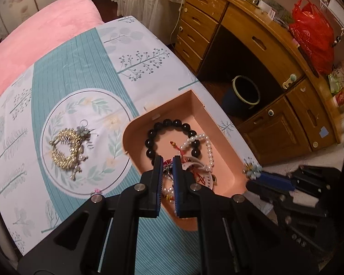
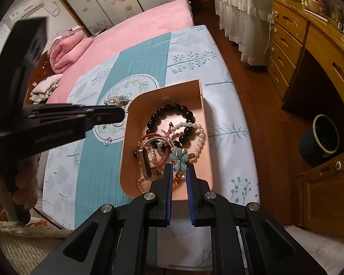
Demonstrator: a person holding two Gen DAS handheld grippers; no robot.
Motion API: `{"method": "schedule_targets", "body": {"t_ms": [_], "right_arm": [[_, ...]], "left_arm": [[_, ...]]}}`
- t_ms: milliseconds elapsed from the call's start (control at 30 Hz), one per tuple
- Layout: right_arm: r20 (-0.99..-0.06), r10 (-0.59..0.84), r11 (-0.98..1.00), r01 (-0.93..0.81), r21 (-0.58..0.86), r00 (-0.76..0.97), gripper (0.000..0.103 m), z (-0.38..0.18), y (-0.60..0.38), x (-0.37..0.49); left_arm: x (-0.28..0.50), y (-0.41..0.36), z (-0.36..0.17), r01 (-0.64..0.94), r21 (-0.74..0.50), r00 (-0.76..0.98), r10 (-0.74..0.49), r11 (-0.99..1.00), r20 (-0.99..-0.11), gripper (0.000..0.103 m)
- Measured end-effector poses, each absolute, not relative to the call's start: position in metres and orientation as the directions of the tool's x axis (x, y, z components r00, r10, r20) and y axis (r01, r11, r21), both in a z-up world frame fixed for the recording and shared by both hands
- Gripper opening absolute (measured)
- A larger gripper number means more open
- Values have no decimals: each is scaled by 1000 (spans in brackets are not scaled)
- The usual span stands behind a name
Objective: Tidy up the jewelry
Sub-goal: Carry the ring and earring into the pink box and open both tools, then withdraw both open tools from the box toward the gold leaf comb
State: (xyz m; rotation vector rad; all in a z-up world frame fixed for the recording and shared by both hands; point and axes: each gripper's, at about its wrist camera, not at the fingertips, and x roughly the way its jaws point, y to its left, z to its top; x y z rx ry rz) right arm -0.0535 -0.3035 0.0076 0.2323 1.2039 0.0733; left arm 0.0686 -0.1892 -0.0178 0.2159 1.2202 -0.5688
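Mid-sort, dropping pieces into the pink tray (image 2: 204,123) on the printed bedsheet (image 2: 229,114). Right gripper (image 2: 180,174) clenched on a blue flower hairpin (image 2: 179,159), held over the tray's near end, above the tangle of red cord bracelets (image 2: 152,141). Already inside: black bead bracelet (image 2: 172,110), pearl bracelet (image 2: 200,137), a watch-like band (image 2: 145,162). Left gripper (image 1: 167,167) hovering over the tray's near corner, fingers narrowly parted, apparently grasping nothing, though clutter behind the gap makes that unsure. Still out on the sheet: gold hair comb (image 1: 67,149) with pearl dangles, well left of the tray. Likely next: loosen right grip to release the hairpin into the tray, then swing left over to the comb, needing a wider opening and a low approach across its curved spine.
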Motion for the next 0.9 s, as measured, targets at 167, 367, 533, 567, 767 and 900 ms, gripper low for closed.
{"method": "schedule_targets", "body": {"t_ms": [167, 367, 533, 567, 767, 900], "right_arm": [[-923, 170, 977, 60, 203, 346, 11, 1, -300, -54], [-940, 164, 979, 68, 192, 300, 12, -11, -298, -44], [-940, 171, 977, 72, 200, 295, 14, -15, -297, -39], [-940, 172, 977, 70, 200, 294, 14, -15, -297, -38], [-941, 180, 979, 41, 199, 286, 14, -18, -286, -31], [-940, 182, 980, 21, 196, 289, 14, -18, -278, -26]], "left_arm": [[81, -199, -27, 514, -122, 223, -270, 849, -936, 6], [87, -204, -34, 514, -108, 196, -239, 851, -951, 15], [79, -196, -36, 498, -114, 198, -240, 860, -950, 51], [78, -195, -36, 499, -115, 194, -239, 859, -951, 51], [70, -173, -33, 473, -123, 197, -240, 873, -951, 51], [66, -150, -32, 440, -139, 189, -243, 887, -951, 51]]}}
